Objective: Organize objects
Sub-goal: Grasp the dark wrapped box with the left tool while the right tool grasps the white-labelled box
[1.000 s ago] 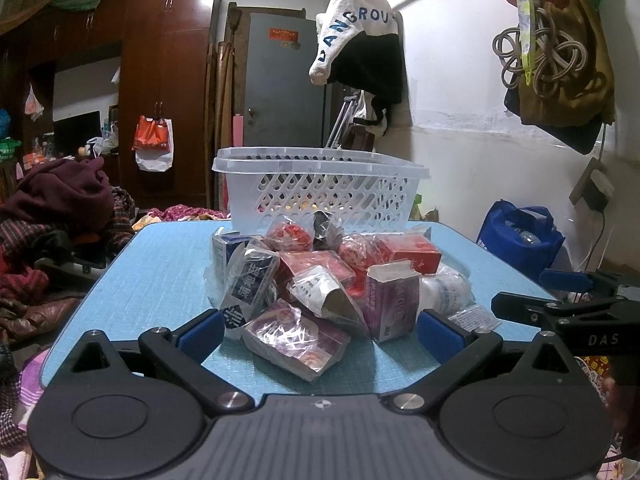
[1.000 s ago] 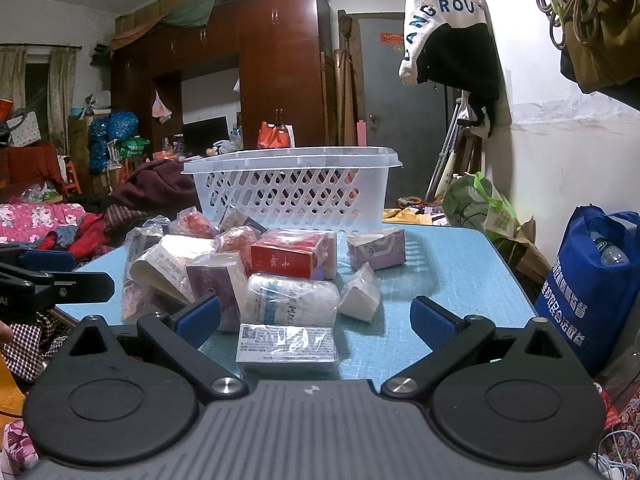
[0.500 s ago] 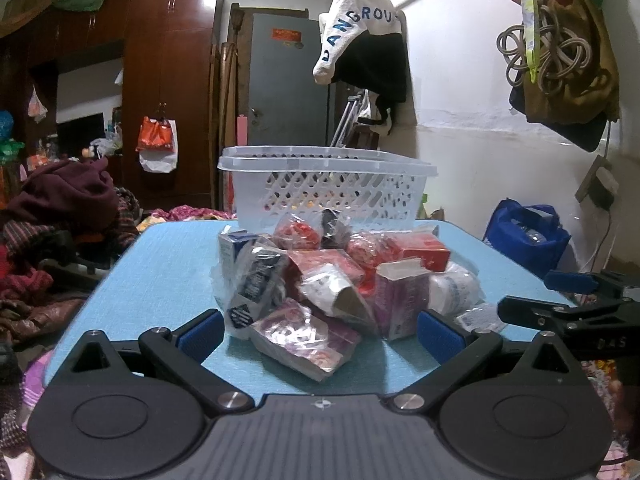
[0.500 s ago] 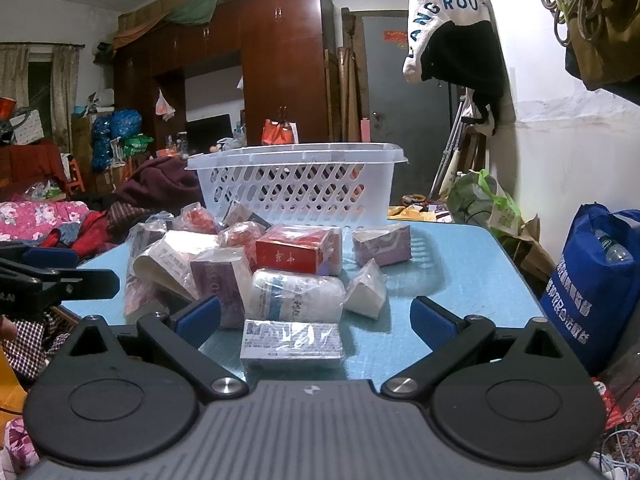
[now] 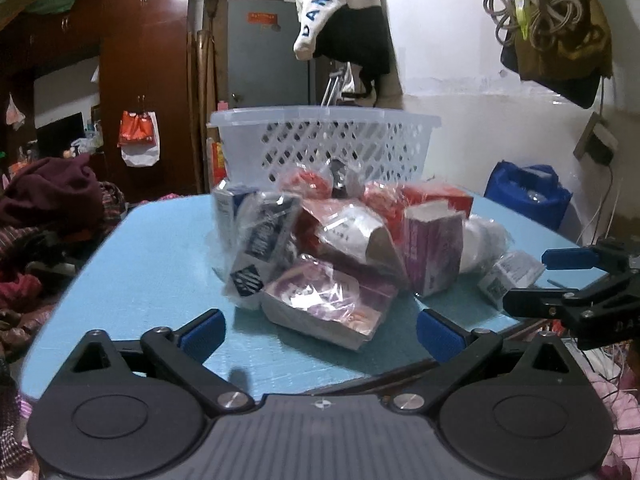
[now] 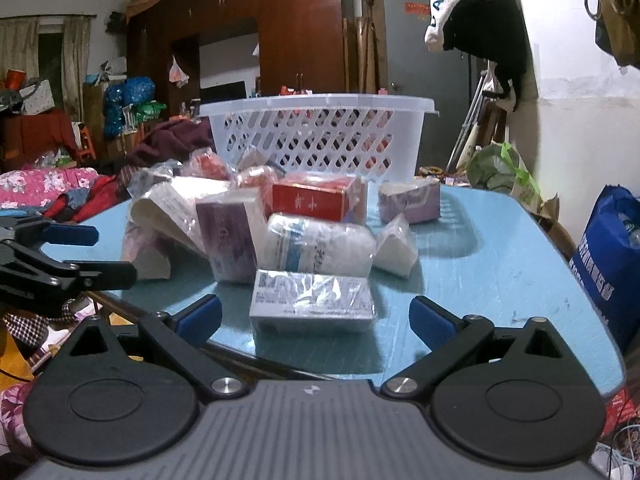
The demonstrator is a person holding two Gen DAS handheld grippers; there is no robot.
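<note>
Clearly the first pick is in hand: left gripper [image 5: 320, 330], fingers closing but still apart and empty, faces the pink pack [image 5: 326, 300] at the pile's near edge; right gripper [image 6: 316, 318], fingers apart, faces the white box [image 6: 314, 298]. Each should straddle its pack squarely, since film wrap looks slippery. Basket [image 5: 324, 142] waits at the worktop's [image 5: 152, 264] far edge. Readable: "ANGROU" on a hanging garment [image 5: 340, 12].
</note>
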